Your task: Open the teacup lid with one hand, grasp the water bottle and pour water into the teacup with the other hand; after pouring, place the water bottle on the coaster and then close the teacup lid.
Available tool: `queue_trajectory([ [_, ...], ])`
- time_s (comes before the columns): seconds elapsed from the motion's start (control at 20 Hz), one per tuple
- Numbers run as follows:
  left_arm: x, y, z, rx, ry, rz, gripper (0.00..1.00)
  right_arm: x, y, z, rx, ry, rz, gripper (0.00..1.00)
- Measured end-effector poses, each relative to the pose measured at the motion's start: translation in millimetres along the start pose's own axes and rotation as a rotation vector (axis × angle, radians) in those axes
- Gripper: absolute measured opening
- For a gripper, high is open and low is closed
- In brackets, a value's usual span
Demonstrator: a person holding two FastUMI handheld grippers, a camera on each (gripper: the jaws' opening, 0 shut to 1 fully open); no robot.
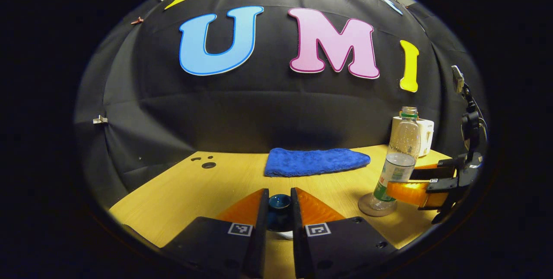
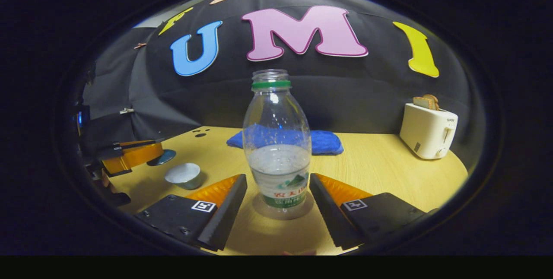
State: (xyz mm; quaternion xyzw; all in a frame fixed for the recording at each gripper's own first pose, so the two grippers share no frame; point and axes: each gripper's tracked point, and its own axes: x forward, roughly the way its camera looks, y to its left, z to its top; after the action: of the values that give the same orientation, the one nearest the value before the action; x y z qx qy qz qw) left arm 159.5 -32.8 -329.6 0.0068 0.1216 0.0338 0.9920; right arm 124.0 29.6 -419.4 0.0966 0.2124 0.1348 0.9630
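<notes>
Teacup lid [image 1: 278, 203]: dark blue, its knob sits between the fingers of the left gripper [image 1: 279, 214], which stand closed in on it from both sides and appear to press it. The right gripper view places that gripper off to the side with the lid's rim [image 2: 161, 156] under it, clear of the open teacup [image 2: 184, 174] on the wooden table [image 2: 380, 171]. Lid-off step judged complete.

Water bottle [image 2: 278, 149]: uncapped, part full, upright on the round coaster [image 2: 283, 210]. The right gripper [image 2: 278, 203] has its fingers spread wide either side of the bottle's base, not touching, holding nothing. Whether pouring is done or pending cannot be settled; the cup's contents are too small to read.

Next move, on judgement: either close on the bottle, or bring the lid back over the cup.

Farther off lie a blue cloth [image 1: 315, 161] and a white toaster [image 2: 427, 130].
</notes>
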Motion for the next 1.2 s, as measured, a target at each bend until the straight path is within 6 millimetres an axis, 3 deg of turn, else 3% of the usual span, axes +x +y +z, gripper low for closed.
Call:
queue_trajectory([
  [0.05, 2, -2, -1, 0.0, 0.001, -0.004, 0.3, -2, 0, -3, 0.005, 0.008, 0.002, 0.86],
  [0.1, 4, -4, -4, 0.001, 0.006, -0.008, 0.3, -4, 0, -6, 0.014, 0.015, 0.001, 0.9],
  [0.35, 16, -15, -21, 0.0, 0.047, -0.026, 0.34, -23, -6, -16, 0.007, 0.041, -0.02, 0.92],
  [0.4, 18, -16, -27, 0.001, 0.058, -0.03, 0.27, -28, -6, -18, -0.006, 0.045, -0.02, 0.91],
  [0.7, 24, -18, -40, -0.001, 0.089, -0.031, 0.31, -38, -11, -14, -0.022, 0.045, -0.026, 0.92],
  [0.9, 26, -21, -42, 0.012, 0.095, -0.042, 0.36, -37, -15, -10, -0.012, 0.04, -0.034, 0.92],
  [1.05, 27, -20, -41, 0.022, 0.092, -0.041, 0.3, -37, -16, -5, -0.01, 0.033, -0.036, 0.92],
  [1.1, 26, -22, -38, 0.022, 0.088, -0.043, 0.36, -38, -16, -3, -0.011, 0.031, -0.037, 0.92],
  [1.2, 22, -22, -32, 0.029, 0.077, -0.047, 0.33, -40, -15, 5, -0.014, 0.023, -0.038, 0.92],
])
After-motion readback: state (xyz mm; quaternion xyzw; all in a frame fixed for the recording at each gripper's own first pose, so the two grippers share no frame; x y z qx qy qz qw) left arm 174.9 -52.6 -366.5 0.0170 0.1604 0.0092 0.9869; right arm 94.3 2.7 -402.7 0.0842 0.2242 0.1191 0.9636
